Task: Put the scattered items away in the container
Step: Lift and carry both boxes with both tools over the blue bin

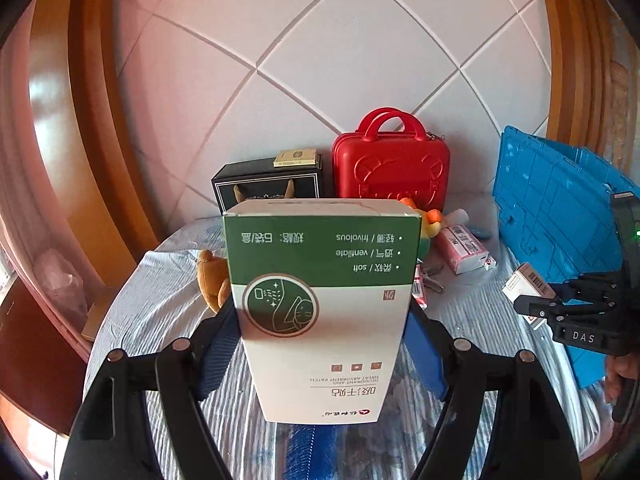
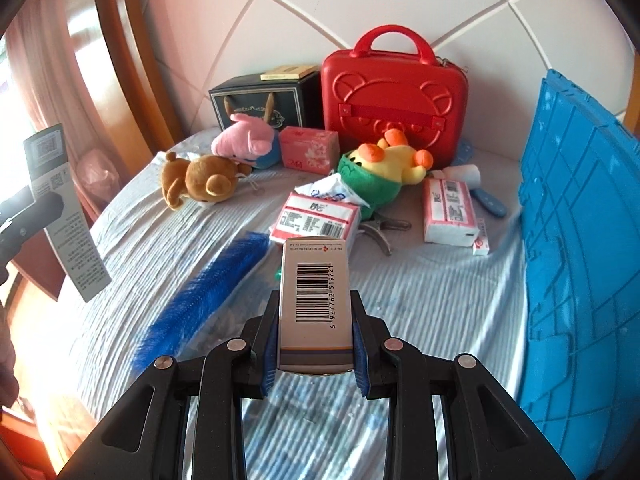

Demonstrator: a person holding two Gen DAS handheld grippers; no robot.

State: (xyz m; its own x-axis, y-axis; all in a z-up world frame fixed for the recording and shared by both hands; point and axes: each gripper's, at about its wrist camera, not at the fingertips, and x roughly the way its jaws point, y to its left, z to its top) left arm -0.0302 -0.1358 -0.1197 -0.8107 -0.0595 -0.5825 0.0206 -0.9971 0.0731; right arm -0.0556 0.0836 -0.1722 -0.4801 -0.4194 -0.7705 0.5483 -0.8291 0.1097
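A ribbed, striped bedsheet (image 2: 420, 300) covers the surface, and at its right edge stands the blue plastic crate (image 2: 580, 260), its wall moulded in a grid of ribs. At the back, against the quilted wall, a glossy red hard-shell case (image 2: 394, 96) with a bear face embossed on it stands beside a black gift bag (image 2: 260, 100).

The left gripper (image 1: 324, 344) is clamped on a tall green-and-white cardboard box (image 1: 320, 308), held up above the sheet with its printing upside down; the box hides most of the clutter in that view. The right wrist view alone shows the brown plush bear (image 2: 200, 182), the pink plush (image 2: 244, 144), the yellow and green plush (image 2: 380, 172), soft tissue packs (image 2: 316, 220) and a bristly blue feather (image 2: 208, 284) lying loose on the sheet.

The right gripper (image 2: 316, 336) grips a small slim carton (image 2: 314, 300) with a barcode, its blue pads pressed on both sides, also held clear of the sheet and outside the crate.
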